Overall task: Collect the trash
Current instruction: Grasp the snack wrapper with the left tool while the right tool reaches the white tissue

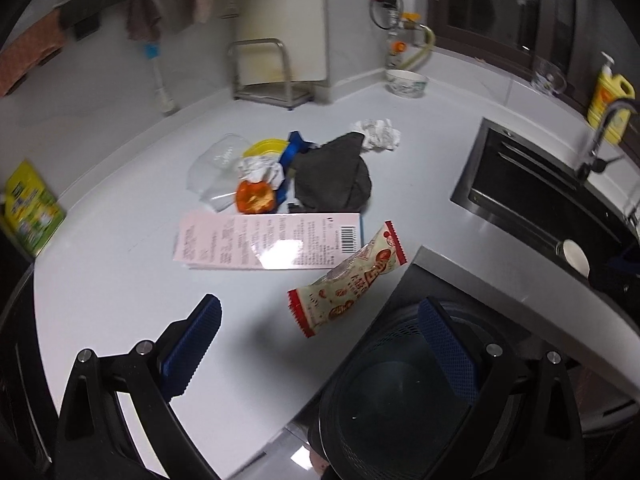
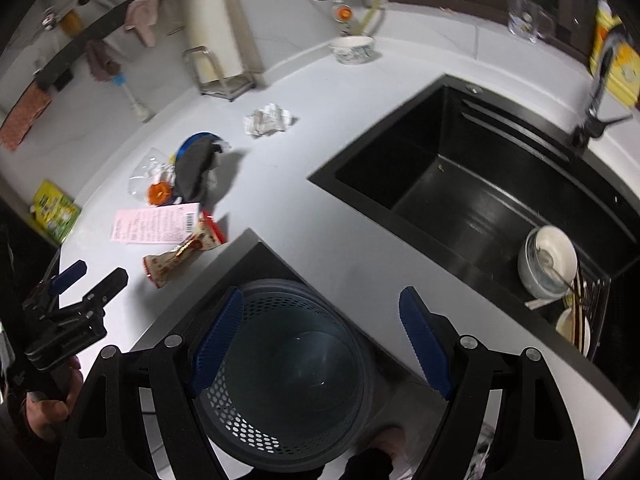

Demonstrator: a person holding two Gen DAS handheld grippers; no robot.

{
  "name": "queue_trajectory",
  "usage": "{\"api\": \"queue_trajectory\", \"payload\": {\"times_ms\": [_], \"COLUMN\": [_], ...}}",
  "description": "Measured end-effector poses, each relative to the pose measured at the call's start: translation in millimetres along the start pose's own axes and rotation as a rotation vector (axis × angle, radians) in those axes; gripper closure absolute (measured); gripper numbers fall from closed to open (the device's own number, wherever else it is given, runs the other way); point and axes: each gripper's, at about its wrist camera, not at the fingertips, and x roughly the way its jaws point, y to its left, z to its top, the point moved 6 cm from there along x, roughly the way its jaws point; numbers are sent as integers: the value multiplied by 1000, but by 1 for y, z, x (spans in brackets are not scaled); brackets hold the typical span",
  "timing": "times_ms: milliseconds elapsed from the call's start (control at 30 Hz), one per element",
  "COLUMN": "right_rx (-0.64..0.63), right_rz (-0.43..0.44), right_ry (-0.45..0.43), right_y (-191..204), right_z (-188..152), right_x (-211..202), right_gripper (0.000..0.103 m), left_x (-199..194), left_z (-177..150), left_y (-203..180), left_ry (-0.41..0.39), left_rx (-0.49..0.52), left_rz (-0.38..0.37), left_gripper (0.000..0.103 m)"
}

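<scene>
A red-and-cream snack wrapper (image 1: 349,278) lies near the counter's front edge, also in the right wrist view (image 2: 182,250). Behind it lies a pink box (image 1: 268,246), then a pile with an orange lid (image 1: 255,197), clear plastic (image 1: 214,168), crumpled paper (image 1: 259,168) and a dark cloth (image 1: 332,176). Another crumpled paper (image 1: 378,133) lies farther back. A grey perforated bin (image 2: 280,368) stands on the floor below the counter. My left gripper (image 1: 320,344) is open and empty, just short of the wrapper. My right gripper (image 2: 322,340) is open and empty above the bin.
A black sink (image 2: 480,184) holds bowls (image 2: 546,262) at the right. A patterned bowl (image 1: 406,83), a metal rack (image 1: 264,74), a yellow bottle (image 1: 610,98) and a green packet (image 1: 30,208) stand along the counter's edges.
</scene>
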Motion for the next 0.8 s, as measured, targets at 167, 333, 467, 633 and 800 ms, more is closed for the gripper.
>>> {"api": "queue_trajectory", "payload": {"times_ms": [167, 333, 467, 633, 800], "right_rx": [25, 55, 79, 106, 114], "right_rz": [-16, -28, -30, -39, -41], "right_ry": [31, 61, 73, 82, 97], "right_y": [-3, -5, -7, -10, -9], "right_z": [-9, -18, -21, -23, -24], "right_x": [14, 27, 34, 40, 48], "right_gripper": [26, 26, 26, 26, 26], "left_x": [26, 50, 64, 75, 84], "left_z": [-1, 1, 2, 1, 0], "left_y": [-4, -5, -11, -18, -22], "left_ry": [-3, 7, 12, 10, 20], "left_rx": [77, 105, 161, 232, 226], "left_rz": [-46, -62, -69, -77, -104], "left_gripper": [6, 7, 7, 7, 8]}}
